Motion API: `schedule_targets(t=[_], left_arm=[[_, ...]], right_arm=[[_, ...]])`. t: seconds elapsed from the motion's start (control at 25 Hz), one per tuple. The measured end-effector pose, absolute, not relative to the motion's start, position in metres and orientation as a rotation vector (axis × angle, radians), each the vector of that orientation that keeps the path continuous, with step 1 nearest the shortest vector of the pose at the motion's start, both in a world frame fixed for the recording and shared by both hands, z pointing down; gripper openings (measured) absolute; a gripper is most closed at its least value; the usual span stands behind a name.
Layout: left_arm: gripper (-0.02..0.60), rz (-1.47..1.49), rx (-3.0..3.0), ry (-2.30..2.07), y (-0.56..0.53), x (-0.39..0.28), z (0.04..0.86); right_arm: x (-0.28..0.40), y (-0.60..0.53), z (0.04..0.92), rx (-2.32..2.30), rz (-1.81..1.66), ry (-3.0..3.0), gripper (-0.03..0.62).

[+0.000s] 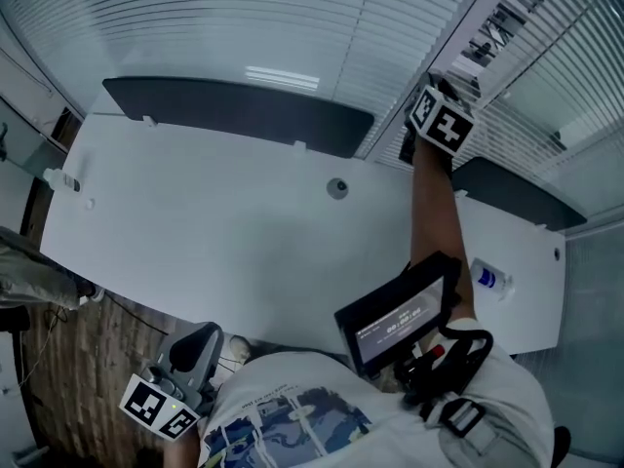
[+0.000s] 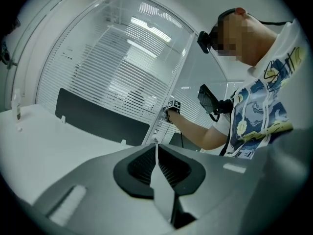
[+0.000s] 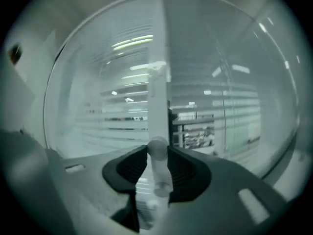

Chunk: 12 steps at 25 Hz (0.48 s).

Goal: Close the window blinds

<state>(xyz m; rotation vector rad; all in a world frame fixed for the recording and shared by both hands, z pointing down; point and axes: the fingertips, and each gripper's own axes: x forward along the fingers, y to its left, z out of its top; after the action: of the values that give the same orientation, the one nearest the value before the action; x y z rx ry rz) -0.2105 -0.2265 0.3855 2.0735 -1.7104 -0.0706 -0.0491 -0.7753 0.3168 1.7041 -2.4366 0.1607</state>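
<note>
- At the white window post, the right gripper (image 1: pixel 444 120) is raised to the window blinds (image 1: pixel 244 18). Its black ribbed jaws are clamped on the wand (image 3: pixel 157 150), a pale, translucent round rod that hangs upright before the glass.
- Down by the person's hip, the left gripper (image 2: pixel 156 153) has its jaws pressed together with nothing between them. It is well apart from the blinds.
- Each gripper carries a cube with black-and-white square markers. No lettering shows on them.
- The blinds are thin, pale horizontal slats behind glass. Past the wand, gaps between the slats show lit rooms beyond.
- A black screen unit (image 1: pixel 400 315) hangs on straps at the person's chest. Its pale digits are too small to read.
- The shirt (image 1: pixel 292 422) is white with a blue and yellow printed picture. Its line of print cannot be read.
- The desk (image 1: pixel 214 232) is smooth and white, with a round grommet (image 1: pixel 336 187) set in it and 2 dark flat panels (image 1: pixel 234 115) along its far edge.
- A clear bottle (image 1: pixel 490 279) with a blue label lies on the desk near the person's right arm. The label's print and the bottle's contents cannot be made out.
</note>
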Motion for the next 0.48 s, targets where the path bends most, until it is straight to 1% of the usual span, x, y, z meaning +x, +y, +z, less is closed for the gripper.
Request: schedule_targets(t=[0.12, 0.24, 0.32, 0.36, 0.48], left_arm=[[0.021, -0.061, 2.078, -1.7, -0.2281, -0.2078, 0.3859], [0.021, -0.057, 2.08, -1.698, -0.2301, -0.2082, 0.3839], [0.021, -0.053, 2.082, -1.698, -0.2303, -0.2103, 0.3839], [0.021, -0.052, 2.082, -1.698, -0.2301, -0.2111, 0.3844], [0.021, -0.054, 2.084, -1.699, -0.2285, -0.2127, 0.3849]], right_arm=[[-0.0454, -0.7757, 0.3225, 1.664, 0.765, -2.644, 0.126], [-0.0438, -0.7786, 0.3209, 1.634, 1.077, -2.719, 0.126], [-0.0428, -0.7798, 0.3208, 1.638, 1.148, -2.727, 0.126], [-0.0428, -0.7799, 0.3208, 1.644, 1.127, -2.724, 0.126], [-0.0433, -0.7781, 0.3199, 1.681, 0.922, -2.667, 0.124]])
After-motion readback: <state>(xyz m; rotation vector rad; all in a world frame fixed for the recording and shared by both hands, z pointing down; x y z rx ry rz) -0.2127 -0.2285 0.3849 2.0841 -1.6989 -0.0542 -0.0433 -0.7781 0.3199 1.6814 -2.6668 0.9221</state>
